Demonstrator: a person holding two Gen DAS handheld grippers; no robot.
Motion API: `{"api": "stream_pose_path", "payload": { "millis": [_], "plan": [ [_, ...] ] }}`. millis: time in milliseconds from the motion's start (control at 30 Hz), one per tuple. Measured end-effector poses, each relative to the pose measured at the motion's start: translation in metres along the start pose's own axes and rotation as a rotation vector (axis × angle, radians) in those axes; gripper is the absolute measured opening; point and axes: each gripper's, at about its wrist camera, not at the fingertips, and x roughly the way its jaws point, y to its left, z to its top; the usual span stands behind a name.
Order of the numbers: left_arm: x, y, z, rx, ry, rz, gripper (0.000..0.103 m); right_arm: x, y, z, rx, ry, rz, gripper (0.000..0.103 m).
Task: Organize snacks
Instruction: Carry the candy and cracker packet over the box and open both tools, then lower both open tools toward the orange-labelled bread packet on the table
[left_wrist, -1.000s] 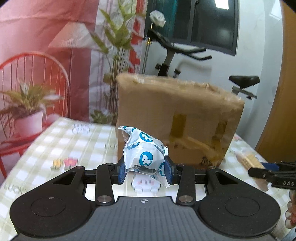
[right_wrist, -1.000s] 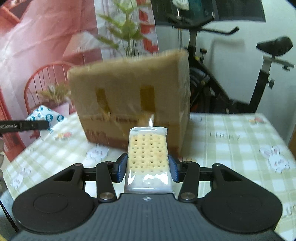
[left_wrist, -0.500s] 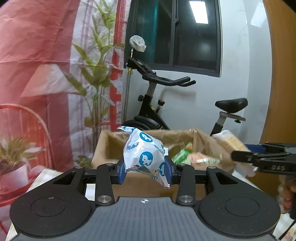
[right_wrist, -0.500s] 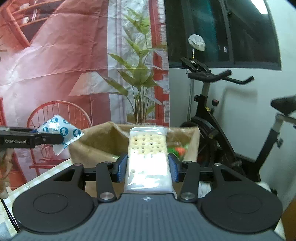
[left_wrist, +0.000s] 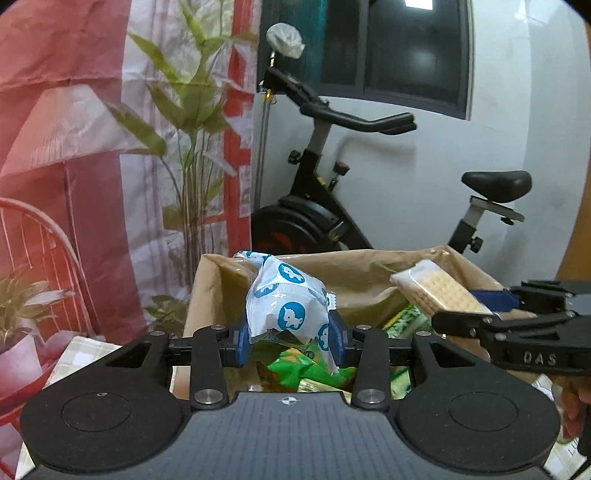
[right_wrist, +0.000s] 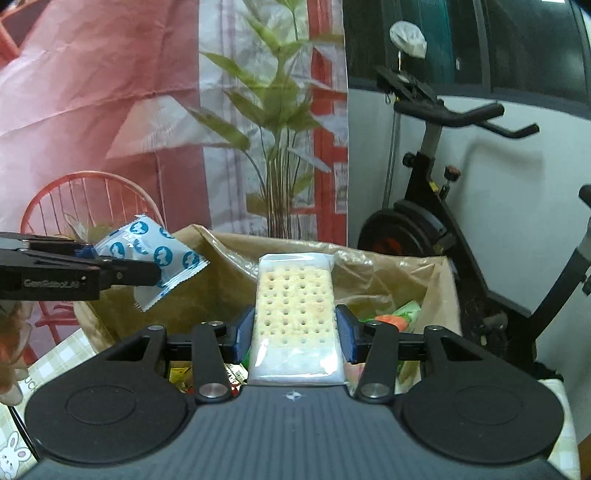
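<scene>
My left gripper (left_wrist: 291, 341) is shut on a white snack packet with blue round logos (left_wrist: 286, 299) and holds it over the open cardboard box (left_wrist: 354, 273). My right gripper (right_wrist: 294, 338) is shut on a clear-wrapped pack of crackers (right_wrist: 295, 299) over the same box (right_wrist: 229, 273). In the left wrist view the cracker pack (left_wrist: 436, 291) hangs over the box's right side. In the right wrist view the blue and white packet (right_wrist: 155, 258) hangs over the box's left side. Green snack packs (left_wrist: 295, 365) lie inside the box.
The box stands on a table with a checked cloth (right_wrist: 62, 354). An exercise bike (left_wrist: 332, 206) stands behind the box. A printed backdrop with a plant and a red chair (left_wrist: 74, 147) hangs at the left.
Both grippers rose from table height beside the box to above its open top and moved in over it. Each still holds its snack. The box's inside has come into view.
</scene>
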Motion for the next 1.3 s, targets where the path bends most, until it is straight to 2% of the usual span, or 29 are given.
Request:
{"api": "stream_pose_path", "payload": {
  "millis": [67, 133, 200, 667, 1100, 1300],
  "plan": [
    [0.003, 0.004, -0.001, -0.013, 0.010, -0.002, 0.045, 0.006, 0.001, 0.001, 0.001, 0.022, -0.008, 0.049],
    [0.003, 0.006, -0.001, -0.023, 0.011, -0.004, 0.059, 0.007, 0.001, 0.003, 0.007, 0.029, -0.019, 0.053],
    [-0.002, 0.006, -0.001, -0.021, 0.001, -0.006, 0.061, 0.003, -0.002, 0.004, 0.025, 0.021, -0.013, 0.057],
    [-0.071, 0.001, -0.015, -0.041, 0.026, 0.015, 0.063, -0.063, 0.007, -0.011, 0.065, -0.004, 0.051, 0.058],
    [-0.127, -0.018, -0.070, -0.032, 0.018, 0.020, 0.063, -0.111, 0.018, -0.060, 0.101, 0.000, 0.080, 0.058],
    [-0.130, -0.030, -0.101, -0.068, 0.083, -0.017, 0.063, -0.131, 0.019, -0.094, 0.110, 0.025, 0.073, 0.058]
  ]
}}
